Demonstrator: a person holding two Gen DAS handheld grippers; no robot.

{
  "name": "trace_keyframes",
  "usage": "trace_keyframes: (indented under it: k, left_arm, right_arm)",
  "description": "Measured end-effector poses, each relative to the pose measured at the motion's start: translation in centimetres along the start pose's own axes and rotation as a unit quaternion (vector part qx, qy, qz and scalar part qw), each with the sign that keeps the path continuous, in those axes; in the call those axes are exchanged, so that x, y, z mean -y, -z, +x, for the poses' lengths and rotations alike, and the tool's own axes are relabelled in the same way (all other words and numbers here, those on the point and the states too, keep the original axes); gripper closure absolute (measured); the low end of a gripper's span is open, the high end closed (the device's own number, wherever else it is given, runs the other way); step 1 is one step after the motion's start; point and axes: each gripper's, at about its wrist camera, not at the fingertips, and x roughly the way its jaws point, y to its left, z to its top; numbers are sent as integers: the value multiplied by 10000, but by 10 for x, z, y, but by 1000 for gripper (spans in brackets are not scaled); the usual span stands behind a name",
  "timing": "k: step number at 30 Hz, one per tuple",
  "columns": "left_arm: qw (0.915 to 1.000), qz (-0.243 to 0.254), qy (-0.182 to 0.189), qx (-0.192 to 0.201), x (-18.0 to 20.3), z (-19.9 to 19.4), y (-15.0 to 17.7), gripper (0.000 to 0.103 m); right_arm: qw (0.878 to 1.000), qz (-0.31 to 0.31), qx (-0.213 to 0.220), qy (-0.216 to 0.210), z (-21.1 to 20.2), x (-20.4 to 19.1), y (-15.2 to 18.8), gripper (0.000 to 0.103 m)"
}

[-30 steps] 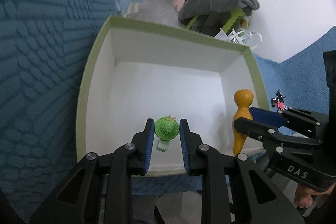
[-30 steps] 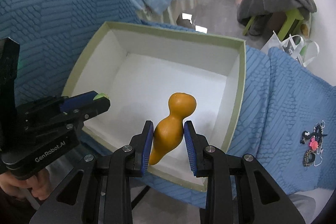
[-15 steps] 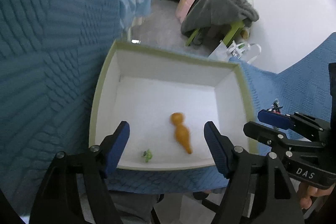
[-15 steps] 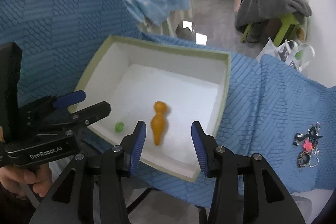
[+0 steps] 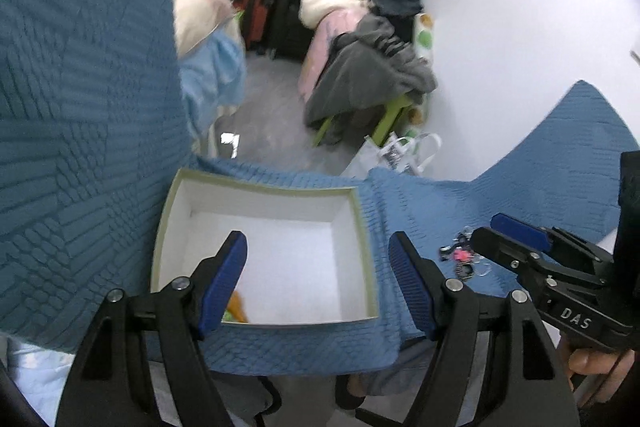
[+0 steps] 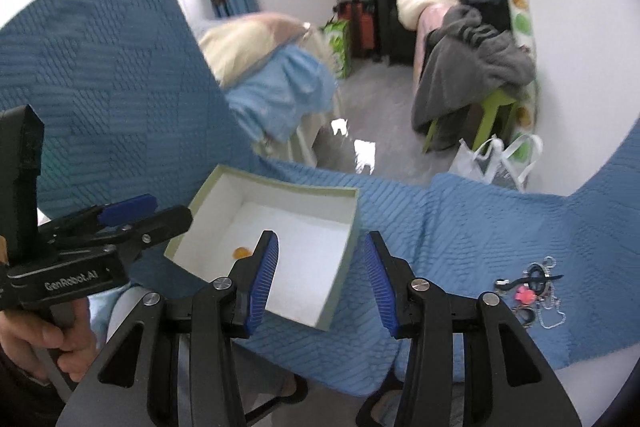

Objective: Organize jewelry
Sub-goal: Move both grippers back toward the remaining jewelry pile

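Blue quilt (image 6: 460,227); box (image 6: 280,193) with orange piece (image 6: 241,252)

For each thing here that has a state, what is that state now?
Left claw: open, holding nothing.
Right claw: open, holding nothing.
Box: lid off, on the blue cover.
Orange piece: lying inside the box.
Jewelry pile: on the cover, outside the box.

A grey blanket (image 6: 472,67) drapes over a green stool (image 6: 494,115).
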Motion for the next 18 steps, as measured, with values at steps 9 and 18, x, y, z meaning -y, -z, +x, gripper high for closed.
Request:
trace_keyframes:
  k: [9, 18]
  left_arm:
    - [9986, 374, 229, 310, 47, -36, 8, 30]
    - [9966, 648, 370, 348, 88, -60, 33, 30]
  right_arm:
    - [9978, 243, 587, 201, -66, 25, 19, 60]
    - [9945, 354, 897, 410, -111, 38, 49, 60]
